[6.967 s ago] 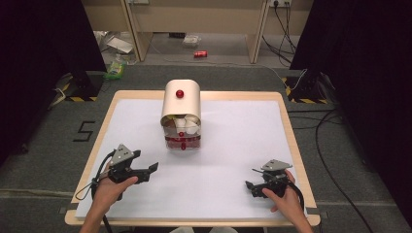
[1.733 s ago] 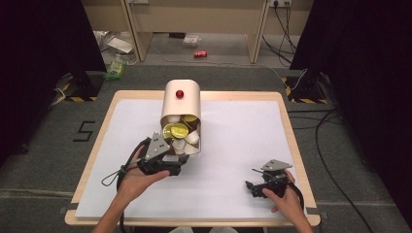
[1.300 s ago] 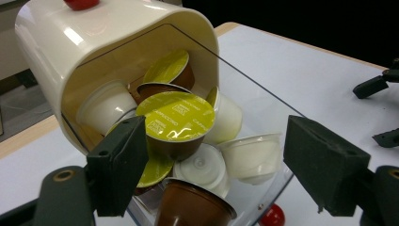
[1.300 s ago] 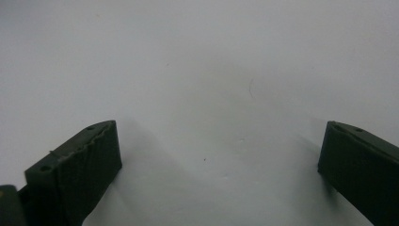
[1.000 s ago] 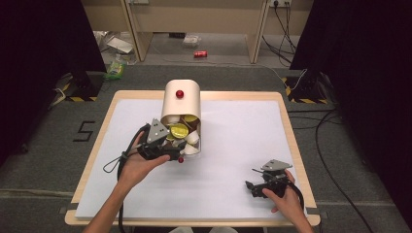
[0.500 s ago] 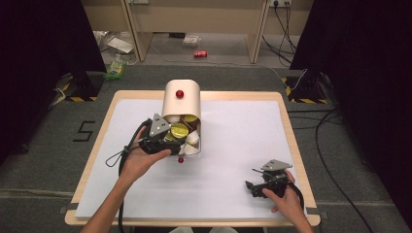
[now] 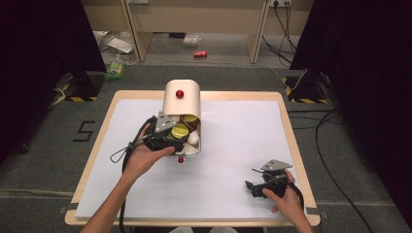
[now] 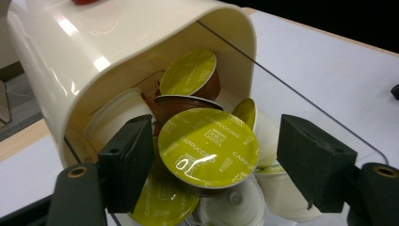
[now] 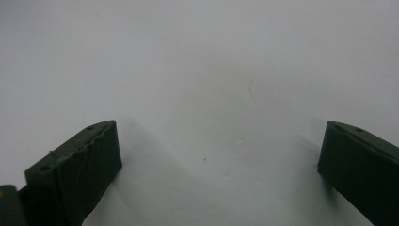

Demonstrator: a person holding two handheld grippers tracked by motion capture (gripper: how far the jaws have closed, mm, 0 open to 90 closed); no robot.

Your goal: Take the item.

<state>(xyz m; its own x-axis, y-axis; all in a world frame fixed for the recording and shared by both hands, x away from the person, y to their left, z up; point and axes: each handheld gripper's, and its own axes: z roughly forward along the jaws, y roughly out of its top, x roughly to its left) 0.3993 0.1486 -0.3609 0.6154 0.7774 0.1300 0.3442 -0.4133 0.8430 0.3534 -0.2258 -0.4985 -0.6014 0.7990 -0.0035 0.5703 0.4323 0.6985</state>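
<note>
1. The left gripper (image 8: pixel 207 155) brackets a yellow-lidded capsule (image 8: pixel 208 147) at the mouth of the cream dispenser (image 7: pixel 182 104), which stands mid-table. Its jaws have just been closing; the left pad looks to touch the capsule's rim, the right stands clear.
2. A sound grip would centre the capsule between the pads and close on its body below the foil rim, then draw it straight out, clear of the neighbouring capsules (image 8: pixel 190 73).
3. The right gripper (image 7: pixel 253 187) rests wide open on the white table (image 7: pixel 233 145).

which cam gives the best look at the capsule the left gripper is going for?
The left gripper view: the yellow-lidded capsule sits large between the two black jaws, lid print legible, a gap on the right side. The high view shows the capsule as a small yellow disc at the container mouth, by the left gripper. The right gripper view faces the white table.
</note>
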